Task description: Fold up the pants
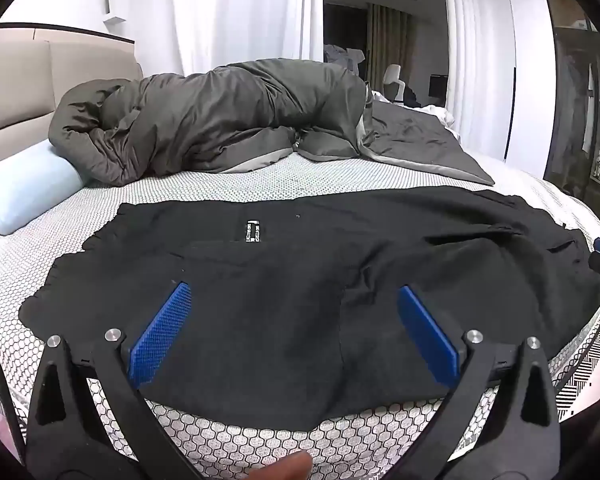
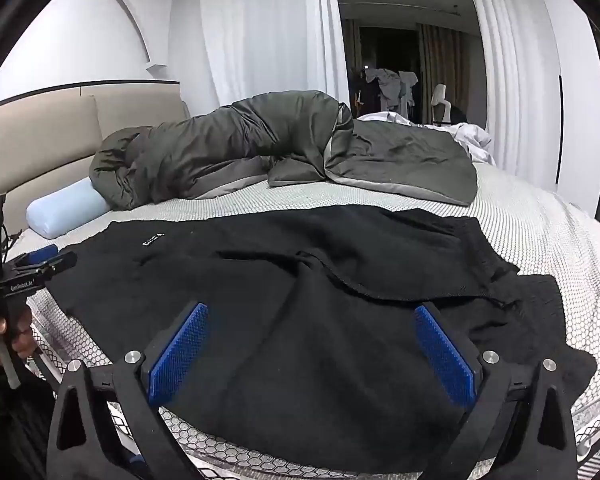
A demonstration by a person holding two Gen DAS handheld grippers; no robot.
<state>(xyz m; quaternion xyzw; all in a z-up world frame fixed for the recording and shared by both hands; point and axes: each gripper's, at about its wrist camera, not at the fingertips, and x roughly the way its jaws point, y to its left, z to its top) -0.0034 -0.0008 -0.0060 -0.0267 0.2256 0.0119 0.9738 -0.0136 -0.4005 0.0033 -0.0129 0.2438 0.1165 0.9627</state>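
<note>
Black pants (image 1: 300, 280) lie spread and rumpled across the lower half of both views, on a mattress (image 1: 220, 184) with a white honeycomb pattern. Behind them, mid-frame, a grey duvet (image 1: 204, 120) is heaped beside a pale blue pillow (image 1: 24, 192) at left and a beige headboard (image 1: 16, 80). White curtains (image 1: 228, 12) fill the top. The left gripper (image 1: 292, 300) and right gripper (image 2: 312, 320) hang over the pants, jaws spread wide, holding nothing.

A grey duvet (image 1: 220, 120) lies bunched beside a pale blue pillow (image 1: 24, 188) against the headboard (image 2: 40, 136).
</note>
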